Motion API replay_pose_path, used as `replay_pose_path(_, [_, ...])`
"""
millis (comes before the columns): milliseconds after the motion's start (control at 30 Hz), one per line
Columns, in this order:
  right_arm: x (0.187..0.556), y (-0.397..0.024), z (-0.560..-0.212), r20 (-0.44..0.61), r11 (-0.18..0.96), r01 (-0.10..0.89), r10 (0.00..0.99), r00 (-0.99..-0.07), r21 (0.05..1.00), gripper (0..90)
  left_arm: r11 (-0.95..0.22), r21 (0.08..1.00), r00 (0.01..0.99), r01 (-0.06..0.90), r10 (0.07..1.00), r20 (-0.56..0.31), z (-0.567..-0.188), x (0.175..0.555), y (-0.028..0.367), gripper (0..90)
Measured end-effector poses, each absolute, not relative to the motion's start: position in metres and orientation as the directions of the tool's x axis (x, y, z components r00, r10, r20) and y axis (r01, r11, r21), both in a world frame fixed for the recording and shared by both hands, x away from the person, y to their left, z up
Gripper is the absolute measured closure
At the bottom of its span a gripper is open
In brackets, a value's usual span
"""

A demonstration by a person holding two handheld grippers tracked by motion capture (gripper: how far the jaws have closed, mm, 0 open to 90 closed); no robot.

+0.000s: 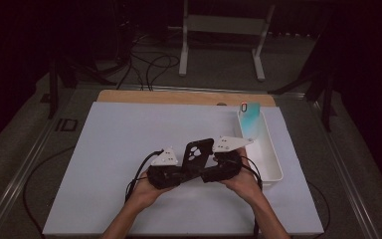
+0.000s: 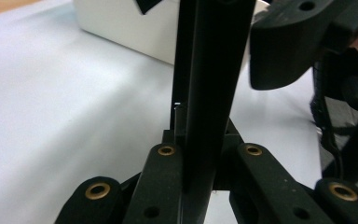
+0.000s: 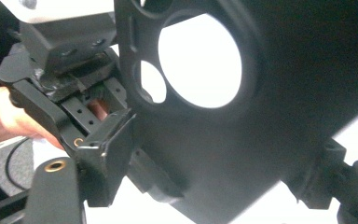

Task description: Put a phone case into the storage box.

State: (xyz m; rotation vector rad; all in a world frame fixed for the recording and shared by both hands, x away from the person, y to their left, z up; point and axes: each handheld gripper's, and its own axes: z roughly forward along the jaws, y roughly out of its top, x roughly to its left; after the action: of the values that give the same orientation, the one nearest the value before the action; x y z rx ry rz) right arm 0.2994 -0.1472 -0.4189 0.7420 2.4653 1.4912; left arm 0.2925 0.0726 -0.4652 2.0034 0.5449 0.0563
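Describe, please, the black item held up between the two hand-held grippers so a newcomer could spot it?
On the white table mat, near its front edge, left of the white bin, the grippers meet. Between them stands a black phone case, tilted, with round camera cutouts, unlike the teal case leaning in the bin.

Both grippers, the left gripper (image 1: 165, 175) and the right gripper (image 1: 222, 169), were black with brass-ringed screw holes, grey triangular top plates at twelve o'clock, and trailing black cables; forearms were bare.

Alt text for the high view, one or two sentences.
Two hand-held grippers, left gripper and right gripper, hold a black phone case between them above a white mat. A white tray at right holds a teal case.
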Motion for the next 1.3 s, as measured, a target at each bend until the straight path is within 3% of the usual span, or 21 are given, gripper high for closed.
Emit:
replay_pose_path(233, [0.298,-0.147,-0.418,0.075,0.373,0.341,0.574,-0.816,0.863,17.0,-0.326,0.866,0.852,0.380,0.488,-0.190,-0.464,0.296,0.081,85.4])
replay_pose_path(633, [0.295,-0.136,-0.417,0.043,0.363,0.355,0.645,-0.763,0.862,13.0,-0.304,0.878,0.796,0.369,0.591,-0.130,-0.461,0.293,0.084,85.2])
replay_pose_path(933, [0.293,-0.126,-0.407,0.052,0.313,0.346,0.671,-0.739,0.885,13.1,-0.303,0.884,0.787,0.357,0.607,-0.110,-0.462,0.289,0.080,85.2])
replay_pose_path(1300, [0.296,-0.117,-0.393,0.142,0.192,0.369,0.690,-0.710,0.909,13.4,-0.291,0.888,0.784,0.357,0.610,-0.116,-0.465,0.288,0.079,85.2])
